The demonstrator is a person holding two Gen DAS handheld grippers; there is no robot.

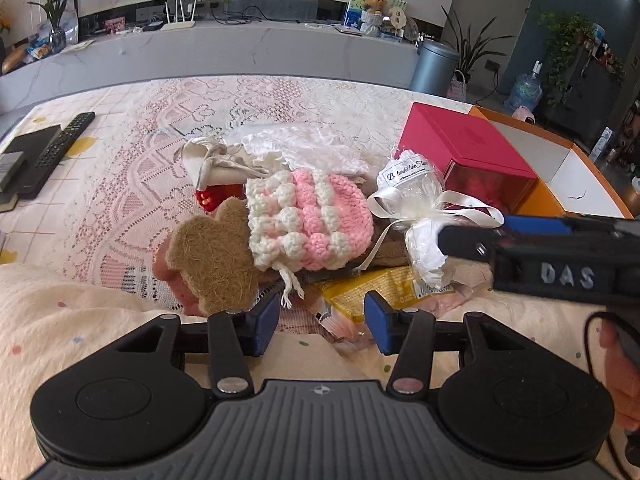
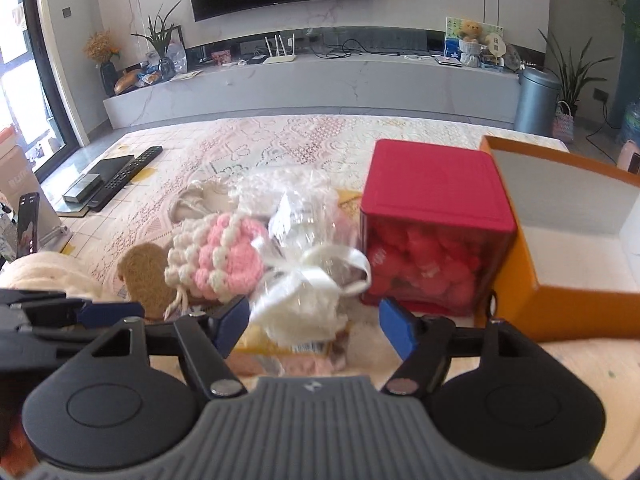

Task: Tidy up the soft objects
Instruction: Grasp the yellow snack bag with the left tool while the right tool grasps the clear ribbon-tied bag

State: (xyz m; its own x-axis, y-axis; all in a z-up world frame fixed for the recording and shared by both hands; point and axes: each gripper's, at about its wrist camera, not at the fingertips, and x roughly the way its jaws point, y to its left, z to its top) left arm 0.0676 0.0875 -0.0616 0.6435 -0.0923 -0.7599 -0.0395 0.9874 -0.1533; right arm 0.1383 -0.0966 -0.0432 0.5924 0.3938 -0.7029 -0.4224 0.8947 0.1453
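While right claw (image 2: 314,322) gapes, cellophane bundle (image 2: 304,280) sits beside red box (image 2: 436,216).

Left gripper (image 1: 322,322) open – right gripper (image 2: 312,326) open, empty.

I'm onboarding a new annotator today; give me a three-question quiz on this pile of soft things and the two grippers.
1. True or false: the left gripper is shut on the pink-and-white crochet pouch.
2. Which item lies between the open fingers of the right gripper? A) brown bear-shaped pad B) cellophane-wrapped white bundle C) remote control
3. Fill in: the orange box stands directly beside the ____ box.

Key: 1 false; 2 B; 3 red.
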